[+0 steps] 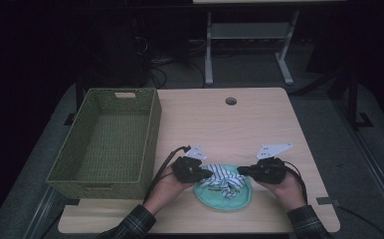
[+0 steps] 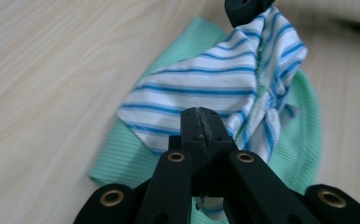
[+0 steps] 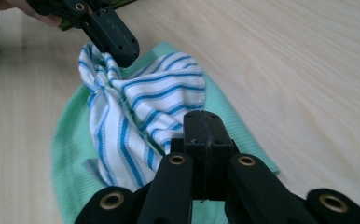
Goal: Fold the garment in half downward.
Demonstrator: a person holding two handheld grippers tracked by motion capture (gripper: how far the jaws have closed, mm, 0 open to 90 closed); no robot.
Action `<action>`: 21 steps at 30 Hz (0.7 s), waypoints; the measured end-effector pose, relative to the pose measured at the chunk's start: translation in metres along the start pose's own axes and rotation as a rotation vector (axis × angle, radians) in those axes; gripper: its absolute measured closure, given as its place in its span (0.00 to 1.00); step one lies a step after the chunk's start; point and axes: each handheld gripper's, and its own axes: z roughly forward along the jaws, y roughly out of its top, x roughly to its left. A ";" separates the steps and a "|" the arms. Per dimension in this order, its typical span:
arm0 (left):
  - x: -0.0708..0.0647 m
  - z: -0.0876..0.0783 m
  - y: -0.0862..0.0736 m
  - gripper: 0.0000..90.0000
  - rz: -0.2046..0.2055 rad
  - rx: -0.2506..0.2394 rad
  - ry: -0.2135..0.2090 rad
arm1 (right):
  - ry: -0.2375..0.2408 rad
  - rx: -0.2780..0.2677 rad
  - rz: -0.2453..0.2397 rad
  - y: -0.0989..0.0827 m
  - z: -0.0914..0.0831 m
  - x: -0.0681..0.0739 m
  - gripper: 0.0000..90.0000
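The striped cloth (image 1: 223, 178), light, limp and sure to sag, lay on a green cloth (image 1: 225, 196) near the table's front, each gripper (image 1: 206, 174) (image 1: 242, 171) pinching one edge, a sound hold.

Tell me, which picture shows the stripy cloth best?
The left gripper view: the stripy cloth lies close and sharp, stripes clear, on the green cloth. The right gripper view shows it close too, but bunched. The high view shows it small between both hand-held grippers.

Blue-striped white cloth (image 1: 223, 178) bunched, seemingly atop green cloth (image 1: 225, 199).
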 end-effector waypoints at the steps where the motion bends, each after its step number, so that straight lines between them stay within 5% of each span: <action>1: -0.002 -0.001 -0.001 0.99 0.004 0.002 -0.006 | 0.004 0.002 -0.005 -0.001 -0.001 0.002 1.00; 13: -0.026 -0.001 -0.017 0.98 0.037 0.055 -0.061 | 0.055 0.024 -0.044 -0.012 -0.005 0.031 1.00; 21: -0.036 0.008 -0.024 0.96 0.064 0.107 -0.052 | 0.059 0.075 -0.054 -0.026 -0.002 0.043 1.00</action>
